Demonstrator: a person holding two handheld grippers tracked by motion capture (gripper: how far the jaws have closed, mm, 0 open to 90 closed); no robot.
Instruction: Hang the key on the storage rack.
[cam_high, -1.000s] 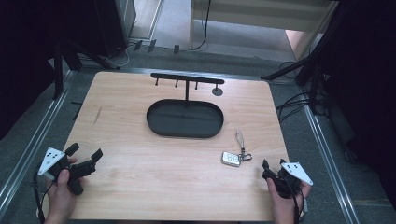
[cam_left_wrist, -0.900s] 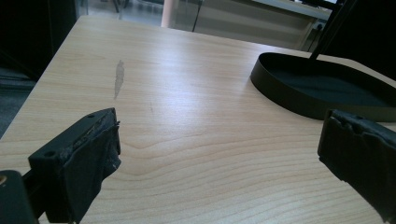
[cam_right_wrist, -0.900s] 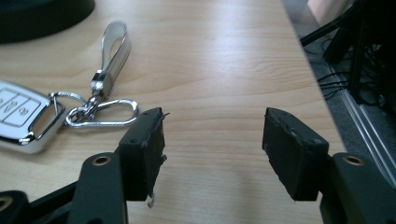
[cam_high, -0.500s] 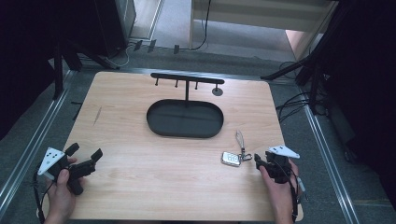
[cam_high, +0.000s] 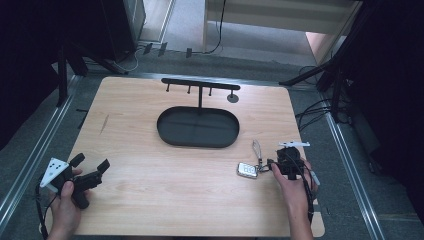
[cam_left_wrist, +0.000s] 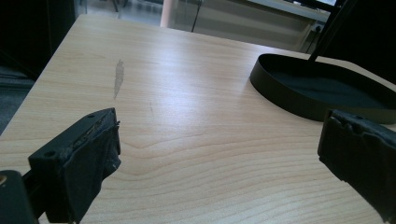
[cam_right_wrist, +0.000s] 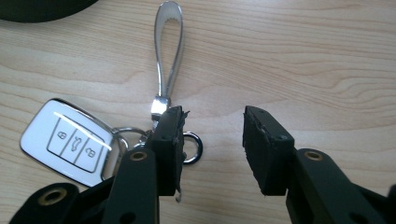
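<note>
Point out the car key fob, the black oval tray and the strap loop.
car key fob (cam_right_wrist: 70, 142), right gripper view, white button face.
black oval tray (cam_high: 198, 144), high view, near rim.
strap loop (cam_right_wrist: 168, 51), right gripper view, mid loop.

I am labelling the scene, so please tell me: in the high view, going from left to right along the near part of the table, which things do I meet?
left gripper → key fob → right gripper

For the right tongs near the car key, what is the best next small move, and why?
Probably shift the right tongs a little toward the key ring, then close. They stand open, and one jaw lies over the ring beside the key fob, so the gap between the jaws holds only bare table. The strap loop lies just ahead.
</note>
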